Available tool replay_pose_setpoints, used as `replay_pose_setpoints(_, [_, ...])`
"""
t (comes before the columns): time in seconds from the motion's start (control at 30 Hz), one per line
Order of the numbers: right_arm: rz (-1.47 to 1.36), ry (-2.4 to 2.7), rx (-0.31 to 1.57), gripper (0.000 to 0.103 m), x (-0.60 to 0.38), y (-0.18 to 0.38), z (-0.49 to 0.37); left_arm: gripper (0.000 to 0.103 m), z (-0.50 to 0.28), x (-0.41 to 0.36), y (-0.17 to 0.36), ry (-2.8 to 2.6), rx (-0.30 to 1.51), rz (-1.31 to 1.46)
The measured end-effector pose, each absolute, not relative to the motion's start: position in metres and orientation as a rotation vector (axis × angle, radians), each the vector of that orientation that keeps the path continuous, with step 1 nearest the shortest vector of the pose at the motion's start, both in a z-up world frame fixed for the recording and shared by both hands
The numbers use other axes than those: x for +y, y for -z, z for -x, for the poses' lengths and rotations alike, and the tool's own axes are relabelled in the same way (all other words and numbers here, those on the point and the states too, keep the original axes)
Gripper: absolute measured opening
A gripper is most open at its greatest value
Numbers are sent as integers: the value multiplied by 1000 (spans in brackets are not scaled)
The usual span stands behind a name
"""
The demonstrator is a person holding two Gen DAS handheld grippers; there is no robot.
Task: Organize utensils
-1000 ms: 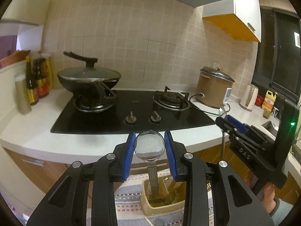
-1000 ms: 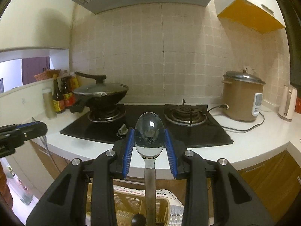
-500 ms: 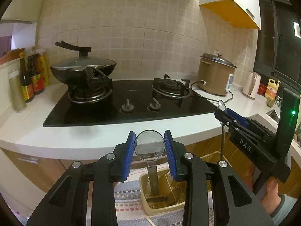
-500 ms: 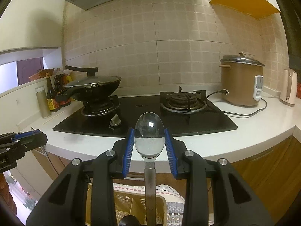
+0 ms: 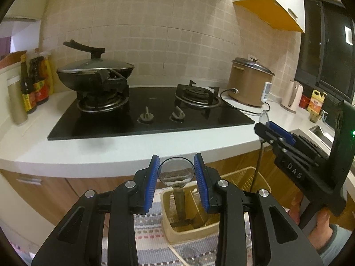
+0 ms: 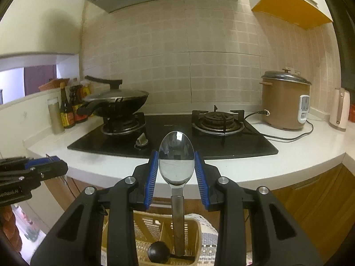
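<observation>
A: Between the left claw (image 5: 176,173) pads: spoon (image 5: 176,174), bowl up. Right claw (image 6: 176,165) grips another spoon (image 6: 176,157). Why?
B: Handles hang straight into the caddy (image 5: 221,226) compartments.

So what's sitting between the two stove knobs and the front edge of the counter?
Nothing. In the left wrist view, only bare black glass of the stove and bare white counter lie below the knobs.

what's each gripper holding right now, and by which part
Each holds a spoon by its bowl, handle hanging down: the left gripper a round-bowled spoon, the right gripper an oval-bowled spoon.
</observation>
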State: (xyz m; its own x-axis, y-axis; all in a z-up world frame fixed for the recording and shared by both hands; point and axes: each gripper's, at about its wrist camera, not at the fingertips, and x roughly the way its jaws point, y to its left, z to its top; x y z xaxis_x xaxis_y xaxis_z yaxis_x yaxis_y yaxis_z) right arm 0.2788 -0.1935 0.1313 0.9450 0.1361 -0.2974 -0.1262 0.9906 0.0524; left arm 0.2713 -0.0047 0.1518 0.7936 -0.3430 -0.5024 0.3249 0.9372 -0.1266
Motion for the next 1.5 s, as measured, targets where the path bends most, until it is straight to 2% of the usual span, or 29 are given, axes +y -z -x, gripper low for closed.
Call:
replay_pose_setpoints(0.03, [-20, -127, 324, 34, -192, -129, -278, 31, -270, -4, -152, 357, 545, 34])
replay_pose_setpoints(0.1, [-29, -148, 384, 54, -193, -124, -275, 34, -266, -3, -153, 355, 542, 31])
replay_pose_setpoints(0.2, [5, -136, 388, 63, -196, -124, -261, 46, -258, 1, -156, 366, 535, 28])
replay_pose_setpoints(0.57, [-5, -192, 490, 63, -211, -152, -191, 47, -207, 25, -182, 404, 582, 127])
replay_pose_setpoints(0.73, [6, -202, 635, 63, -206, -149, -173, 49, -184, 39, -178, 438, 686, 181])
replay_pose_setpoints(0.97, [-24, -340, 943, 63, -182, -91, -181, 49, -152, 74, -104, 404, 863, 266])
replay_pose_setpoints(1.13, [-50, -328, 1054, 55, -168, -44, -194, 49, -147, 90, -26, 257, 1018, 272])
replay_pose_setpoints(1.23, [-117, -340, 1094, 55, -167, -20, -209, 49, -155, 95, 15, 197, 1093, 284])
replay_pose_setpoints(1.37, [-116, -340, 1168, 48, -160, 15, -217, 49, -164, 88, 36, 168, 1113, 302])
replay_pose_setpoints(1.5, [-67, -337, 1169, 48, -146, 28, -216, 49, -169, 70, 42, 123, 1105, 212])
